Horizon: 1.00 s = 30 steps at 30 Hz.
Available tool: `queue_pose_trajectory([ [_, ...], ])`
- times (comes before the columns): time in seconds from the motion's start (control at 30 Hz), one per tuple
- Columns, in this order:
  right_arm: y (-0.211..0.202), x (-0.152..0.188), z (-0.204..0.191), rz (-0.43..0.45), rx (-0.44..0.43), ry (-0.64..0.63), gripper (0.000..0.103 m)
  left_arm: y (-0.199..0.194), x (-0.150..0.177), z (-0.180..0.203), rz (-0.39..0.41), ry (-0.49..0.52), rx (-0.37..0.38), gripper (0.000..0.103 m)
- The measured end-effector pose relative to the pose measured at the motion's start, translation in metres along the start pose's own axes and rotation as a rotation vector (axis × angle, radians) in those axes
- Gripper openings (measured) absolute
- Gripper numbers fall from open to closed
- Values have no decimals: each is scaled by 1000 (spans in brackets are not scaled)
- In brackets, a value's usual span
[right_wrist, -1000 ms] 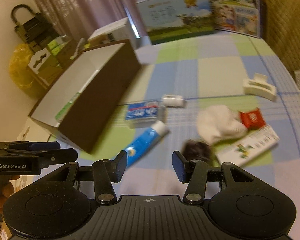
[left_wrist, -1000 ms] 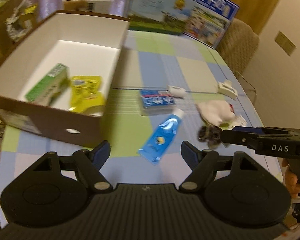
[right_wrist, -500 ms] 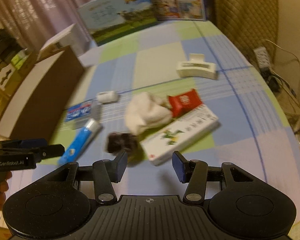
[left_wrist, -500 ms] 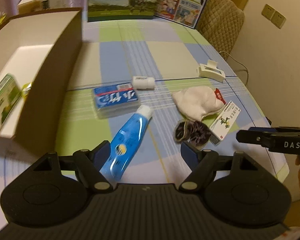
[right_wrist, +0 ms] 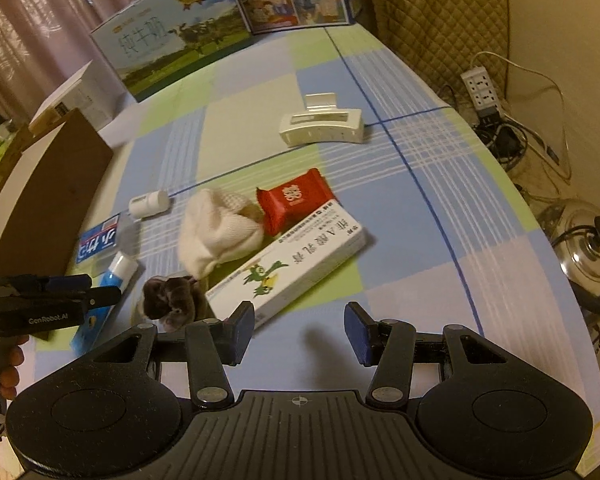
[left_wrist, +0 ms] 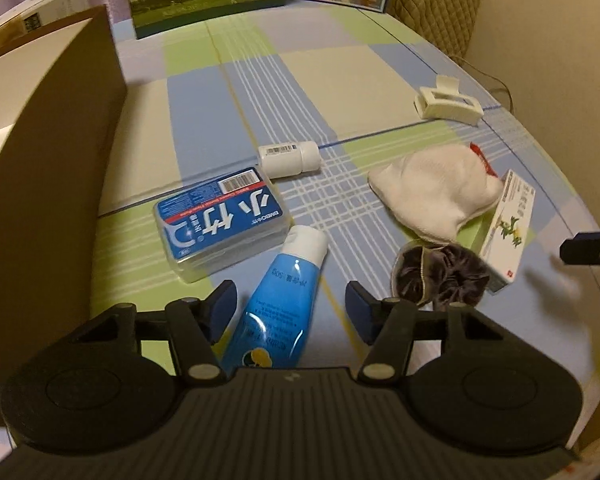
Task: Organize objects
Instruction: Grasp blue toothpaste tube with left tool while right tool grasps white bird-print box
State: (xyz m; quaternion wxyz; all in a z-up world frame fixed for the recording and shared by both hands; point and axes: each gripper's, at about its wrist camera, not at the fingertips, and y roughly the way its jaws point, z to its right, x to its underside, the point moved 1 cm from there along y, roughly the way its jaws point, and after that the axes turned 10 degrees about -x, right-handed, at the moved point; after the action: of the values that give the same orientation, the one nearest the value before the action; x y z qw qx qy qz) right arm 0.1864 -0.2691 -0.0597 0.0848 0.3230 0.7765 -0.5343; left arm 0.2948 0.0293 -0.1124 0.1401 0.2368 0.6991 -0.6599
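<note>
One soft blue tube [left_wrist: 278, 304] is lying on the checked counter [left_wrist: 340, 64], its crimped end between the left tongs [left_wrist: 291, 309], which have just been narrowing without pinching it; beside the tube are lying one clear case [left_wrist: 220, 222], one white bottle [left_wrist: 290, 157], one fuzzy scrunchie [left_wrist: 440, 274]; the right tongs [right_wrist: 299, 334] are hanging spread, gripping nothing, over bare counter just right of the scrunchie

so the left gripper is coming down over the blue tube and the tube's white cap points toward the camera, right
Not quite. The left gripper is over the blue tube, its jaws just closing in with the tube between them, not yet pressing on it. But the white cap points away from the camera, toward the blue-labelled clear case. The left wrist view shows this.
</note>
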Motion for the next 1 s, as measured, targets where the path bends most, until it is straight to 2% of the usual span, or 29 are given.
queue_pose_trajectory([
  [0.1,3,-2,1,1,3,9,47,8,-2,1,-2,17,1,52],
  [0.17,7,-3,0,1,7,10,47,11,-2,2,-3,32,5,45],
  [0.27,17,-5,-3,-3,12,23,47,17,-2,2,-9,42,1,40],
  [0.33,26,-7,-3,-6,18,55,47,19,-1,3,-10,46,-6,38],
  [0.37,30,-7,-2,-5,22,87,49,19,-1,3,-9,47,-6,34],
  [0.47,42,-11,0,-6,39,157,58,18,1,2,-16,24,8,34],
  [0.77,70,-27,-15,26,146,159,61,11,11,2,-38,-69,19,34],
  [0.9,78,-25,-20,-10,199,85,61,10,14,-1,-47,-87,24,34],
  [1.0,78,-19,-22,-44,207,3,54,9,16,-3,-52,-95,22,34],
])
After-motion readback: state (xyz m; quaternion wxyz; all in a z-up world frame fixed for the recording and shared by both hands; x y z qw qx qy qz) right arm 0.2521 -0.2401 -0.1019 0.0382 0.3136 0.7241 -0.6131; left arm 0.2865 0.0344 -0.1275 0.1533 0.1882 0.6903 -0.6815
